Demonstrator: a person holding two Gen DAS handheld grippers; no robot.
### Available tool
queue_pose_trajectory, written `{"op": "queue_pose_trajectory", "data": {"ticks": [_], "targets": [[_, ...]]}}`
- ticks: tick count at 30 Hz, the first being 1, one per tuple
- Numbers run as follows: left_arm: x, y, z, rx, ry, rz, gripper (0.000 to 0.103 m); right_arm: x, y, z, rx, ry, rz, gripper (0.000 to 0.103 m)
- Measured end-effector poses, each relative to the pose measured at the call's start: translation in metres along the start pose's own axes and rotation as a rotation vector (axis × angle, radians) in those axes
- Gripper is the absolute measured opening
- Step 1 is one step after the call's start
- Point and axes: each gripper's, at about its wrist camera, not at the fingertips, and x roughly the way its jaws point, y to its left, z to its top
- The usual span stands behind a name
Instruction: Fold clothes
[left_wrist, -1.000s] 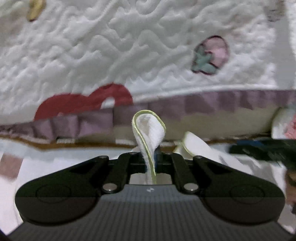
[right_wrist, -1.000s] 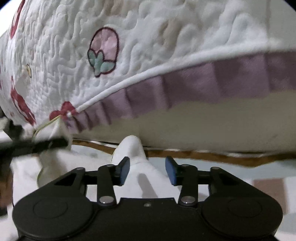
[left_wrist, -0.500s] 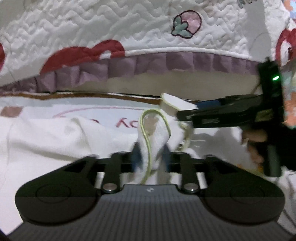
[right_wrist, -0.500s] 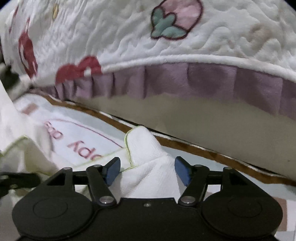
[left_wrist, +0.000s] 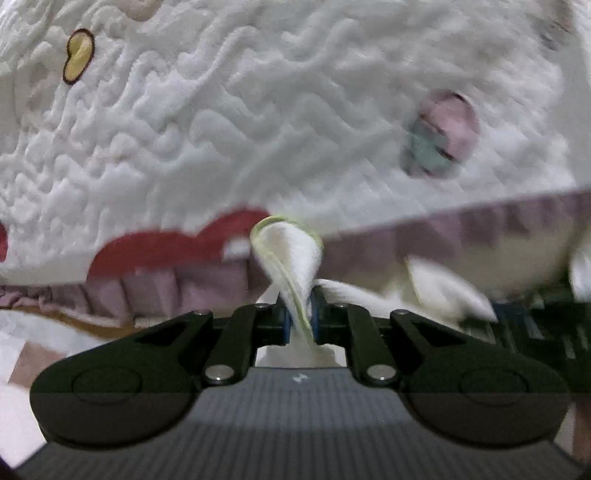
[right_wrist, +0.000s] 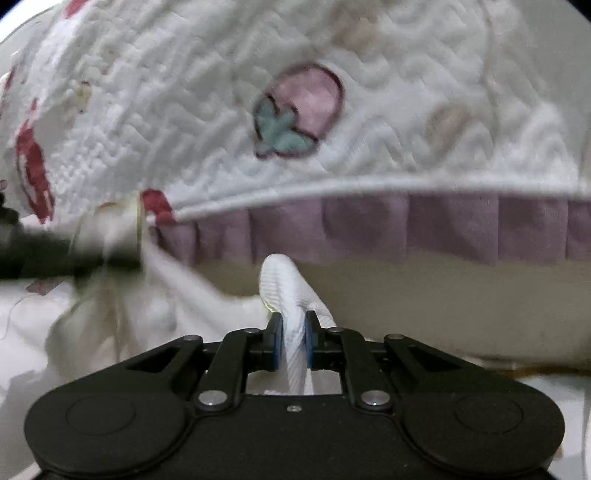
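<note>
My left gripper and right gripper each pinch a bunched edge of the white garment, lifted at twelve o'clock before the quilt. I see no finished fold; flattening remains.

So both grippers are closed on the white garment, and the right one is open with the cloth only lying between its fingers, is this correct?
Not quite. The right gripper is not open: in the right wrist view its jaws are shut on a fold of the white garment. The left gripper is also shut on the garment, as the left wrist view shows.
</note>
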Motion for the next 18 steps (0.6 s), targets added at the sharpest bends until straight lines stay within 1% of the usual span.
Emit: {"op": "queue_pose_trajectory", "data": {"ticks": [1,2,3,4,5,6,7,8,10,12,13,14,16,17,18], "targets": [[0.014,-0.001,0.001,-0.005,0.028,0.007,0.01,0.001,-0.006,-0.001,0.042,0.007,0.021,0.013],[0.03,-0.003,-0.001,-0.001,0.073,0.016,0.011,0.003,-0.011,-0.001,0.085,0.014,0.041,0.014],[0.042,-0.005,-0.003,0.002,0.113,0.033,0.014,0.004,-0.017,-0.002,0.127,0.021,0.062,0.021],[0.053,-0.006,-0.005,0.003,0.15,0.056,0.02,0.005,-0.022,-0.003,0.169,0.028,0.082,0.026],[0.064,-0.006,-0.008,0.005,0.187,0.079,0.026,0.007,-0.028,-0.003,0.211,0.035,0.103,0.028],[0.068,-0.007,-0.007,0.002,0.202,0.086,0.026,0.008,-0.033,-0.004,0.254,0.042,0.124,0.035],[0.069,-0.006,-0.005,-0.003,0.204,0.083,0.032,0.009,-0.039,-0.005,0.296,0.049,0.144,0.042],[0.068,-0.006,-0.001,-0.003,0.206,0.084,0.042,0.011,-0.045,-0.005,0.338,0.056,0.165,0.044],[0.06,-0.005,0.007,-0.001,0.192,0.104,0.056,0.013,-0.056,-0.007,0.423,0.07,0.206,0.047],[0.044,-0.002,0.017,-0.001,0.16,0.132,0.056,0.016,-0.067,-0.008,0.502,0.083,0.241,0.052],[0.033,-0.001,0.022,-0.003,0.128,0.142,0.057,0.016,-0.07,-0.009,0.519,0.085,0.231,0.052],[0.021,-0.001,0.024,-0.009,0.095,0.128,0.058,0.017,-0.074,-0.01,0.536,0.087,0.222,0.052],[-0.003,-0.001,0.027,-0.023,0.037,0.074,0.058,0.018,-0.081,-0.011,0.57,0.091,0.203,0.052],[-0.01,-0.002,0.027,-0.03,0.033,0.036,0.056,0.018,-0.084,-0.012,0.588,0.093,0.193,0.052],[-0.012,-0.004,0.026,-0.041,0.056,-0.019,0.056,0.019,-0.088,-0.013,0.605,0.095,0.184,0.052]]}}
